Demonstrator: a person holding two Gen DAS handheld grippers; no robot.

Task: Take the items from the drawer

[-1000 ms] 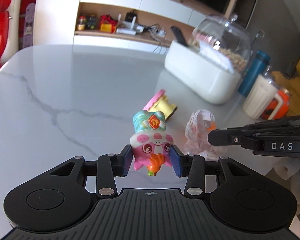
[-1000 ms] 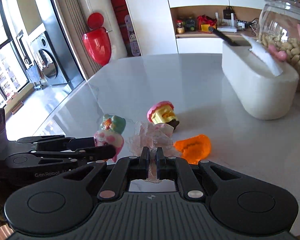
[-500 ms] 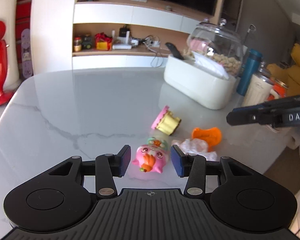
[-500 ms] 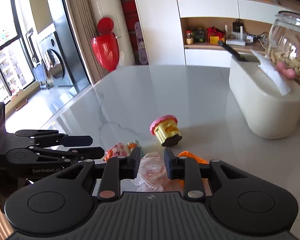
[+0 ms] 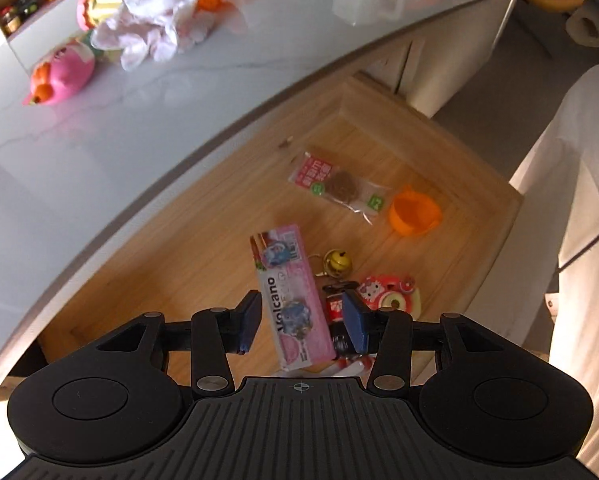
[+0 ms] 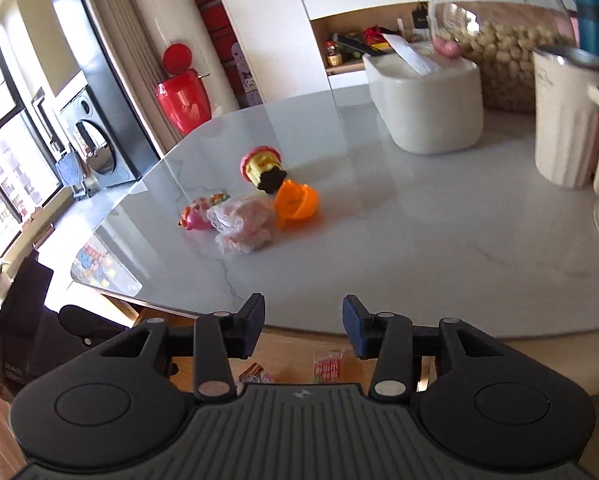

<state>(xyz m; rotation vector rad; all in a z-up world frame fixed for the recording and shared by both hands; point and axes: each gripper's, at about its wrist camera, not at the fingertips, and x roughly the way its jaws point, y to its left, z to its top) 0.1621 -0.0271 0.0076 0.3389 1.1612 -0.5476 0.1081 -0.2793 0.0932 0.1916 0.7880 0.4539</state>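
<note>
My left gripper is open and points down into the open wooden drawer. The pink Volcano box lies in the drawer below its fingers, apart from the pads. Also in the drawer are a snack packet, an orange cup, a gold bell and a red-pink toy. My right gripper hangs over the table's near edge; its jaws are opening with nothing between them. On the table lie a pink pig toy, a crumpled plastic bag, an orange piece and a yellow-pink toy.
A white container, a glass jar of nuts and a cream pitcher stand at the table's far right. The curved marble table edge overhangs the drawer. A white cushion lies right of the drawer.
The left gripper let go of the pig toy on the table and swung down over the drawer. The right gripper opened, left the plastic bag on the table and drew back to the edge.
</note>
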